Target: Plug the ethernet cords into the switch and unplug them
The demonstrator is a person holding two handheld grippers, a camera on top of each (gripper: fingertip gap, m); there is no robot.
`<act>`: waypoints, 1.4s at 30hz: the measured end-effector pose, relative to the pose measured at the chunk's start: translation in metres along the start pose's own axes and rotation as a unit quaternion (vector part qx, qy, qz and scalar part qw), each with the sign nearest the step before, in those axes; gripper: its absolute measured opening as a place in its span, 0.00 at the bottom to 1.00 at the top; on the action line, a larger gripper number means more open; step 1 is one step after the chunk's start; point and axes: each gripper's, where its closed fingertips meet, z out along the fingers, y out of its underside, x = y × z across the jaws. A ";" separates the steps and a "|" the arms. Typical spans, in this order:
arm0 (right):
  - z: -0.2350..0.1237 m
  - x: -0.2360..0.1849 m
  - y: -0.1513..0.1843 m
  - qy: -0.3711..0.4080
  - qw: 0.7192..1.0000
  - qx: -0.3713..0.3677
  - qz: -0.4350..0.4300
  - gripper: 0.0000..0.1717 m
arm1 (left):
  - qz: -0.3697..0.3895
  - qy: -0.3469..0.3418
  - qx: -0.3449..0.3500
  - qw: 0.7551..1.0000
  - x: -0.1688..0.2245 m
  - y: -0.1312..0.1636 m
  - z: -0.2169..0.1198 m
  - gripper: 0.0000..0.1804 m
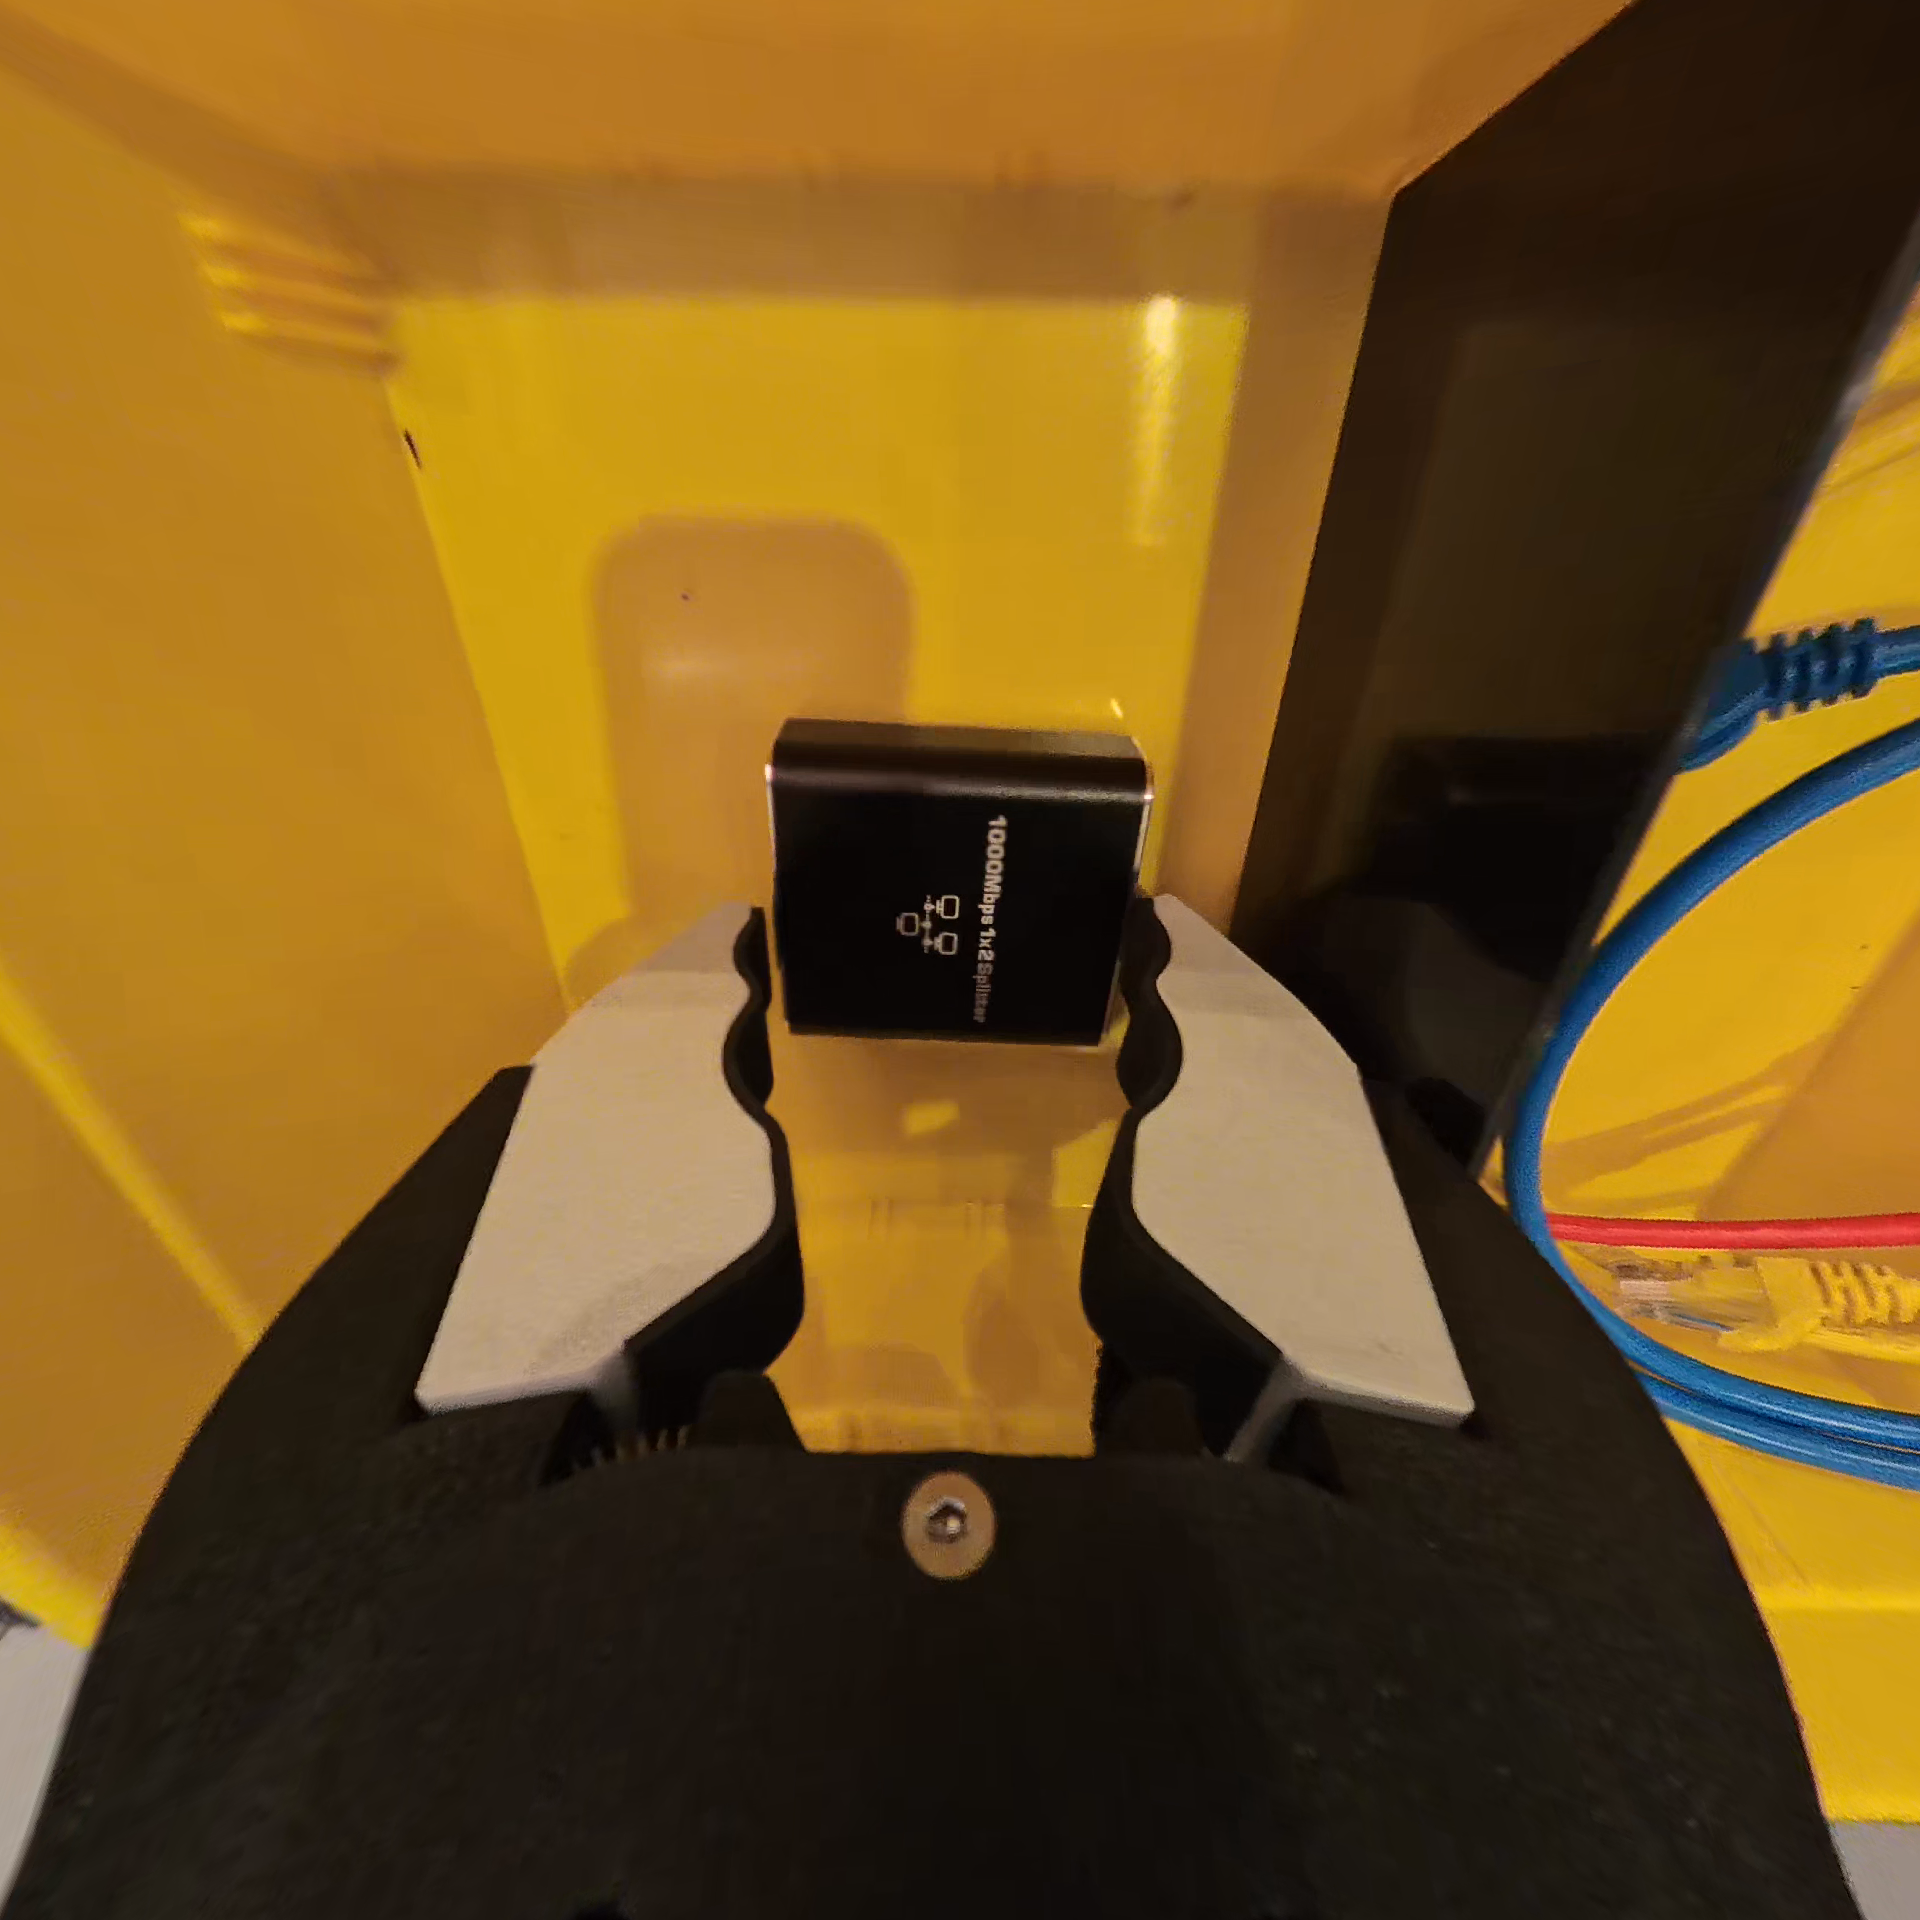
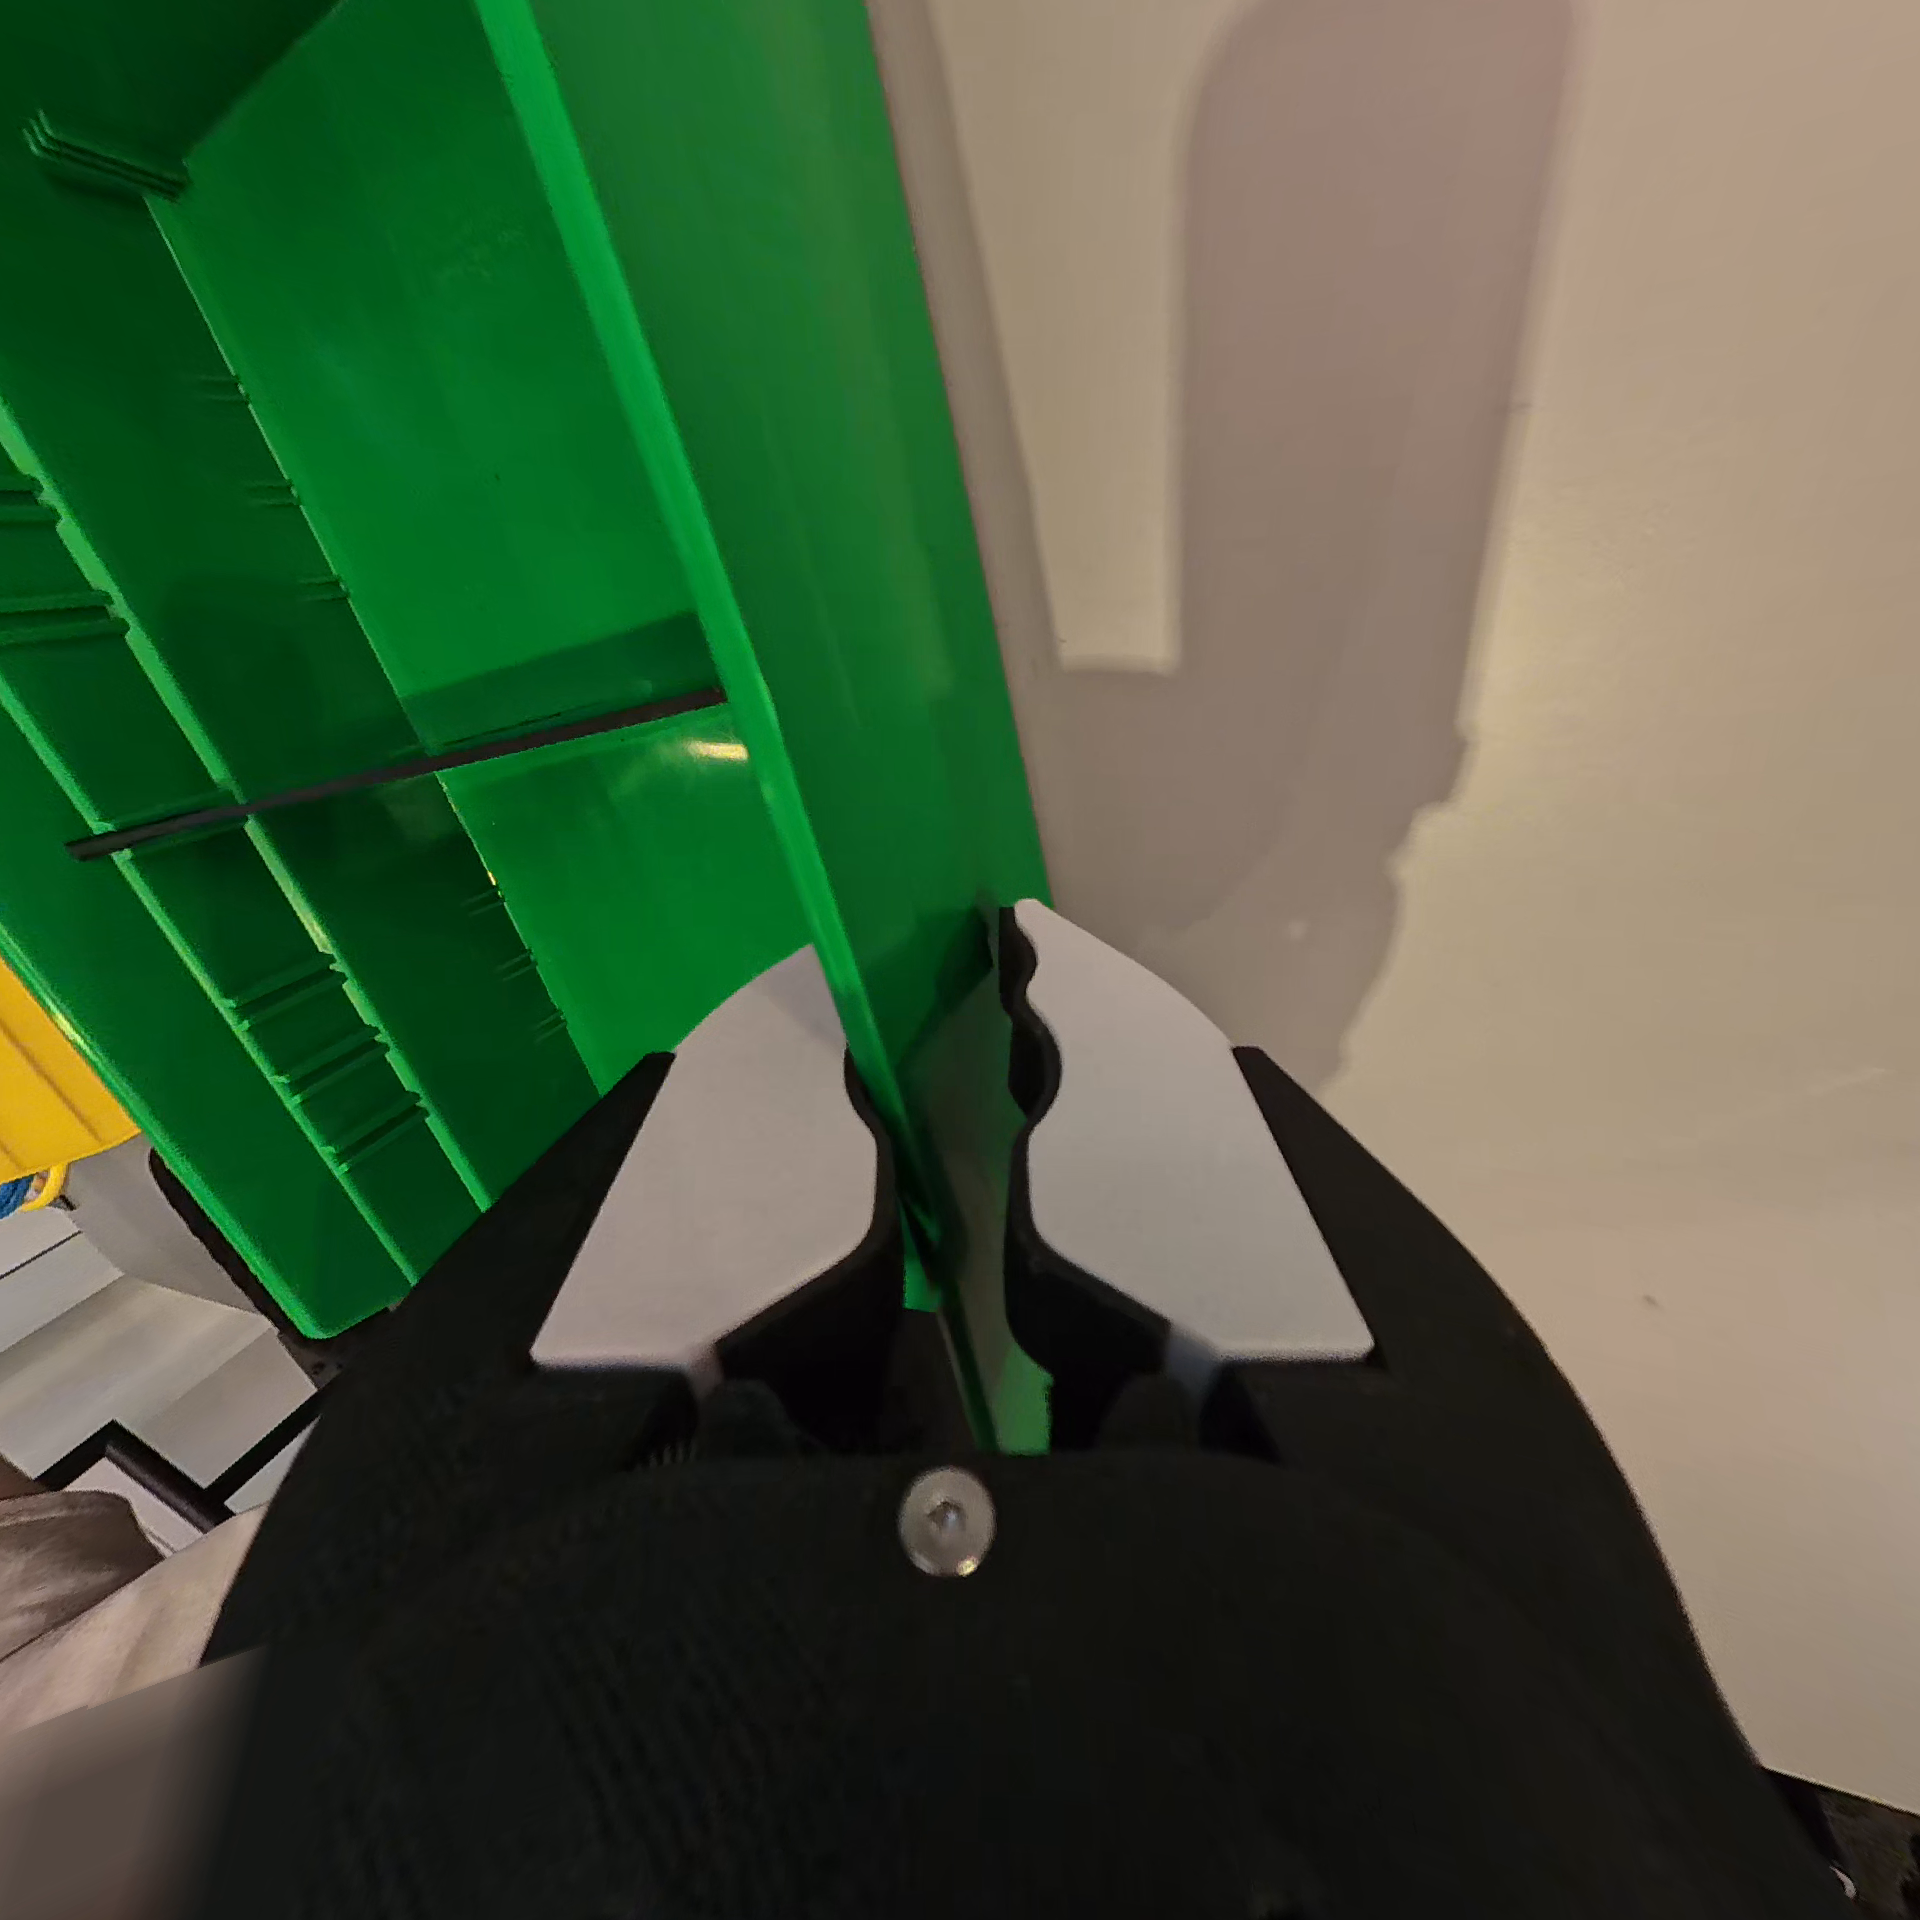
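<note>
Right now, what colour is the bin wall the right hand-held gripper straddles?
Green. The bin wall runs between the right hand-held gripper; right wrist view shows it best.

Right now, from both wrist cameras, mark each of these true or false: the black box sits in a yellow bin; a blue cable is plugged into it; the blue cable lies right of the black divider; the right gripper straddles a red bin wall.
1. The black box sits in a yellow bin: true.
2. A blue cable is plugged into it: false; no cable reaches the box.
3. The blue cable lies right of the black divider: true.
4. The right gripper straddles a red bin wall: false; the bin wall is green.
</note>
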 end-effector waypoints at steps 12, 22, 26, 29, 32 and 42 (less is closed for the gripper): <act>-0.007 0.018 -0.006 0.004 0.999 0.031 0.039 0.09 | 0.005 -0.026 -0.041 0.999 -0.009 0.006 0.006 0.37; -0.010 0.028 -0.004 0.041 0.999 0.025 0.023 0.07 | -0.026 -0.083 -0.043 0.995 -0.026 0.010 -0.002 0.37; -0.006 0.023 0.000 0.004 1.000 0.010 0.015 0.14 | -0.031 -0.113 -0.039 0.992 -0.027 0.011 -0.018 0.37; -0.002 0.025 0.002 0.012 1.000 -0.010 -0.023 0.11 | -0.043 -0.138 -0.027 0.989 -0.027 0.011 -0.036 0.37; -0.003 0.030 0.002 0.061 0.995 -0.012 -0.081 0.06 | -0.053 -0.163 -0.016 0.985 -0.024 0.011 -0.057 0.37; -0.023 0.023 -0.019 0.009 0.994 0.082 -0.076 0.15 | -0.051 -0.223 0.061 0.972 0.015 -0.029 -0.142 0.36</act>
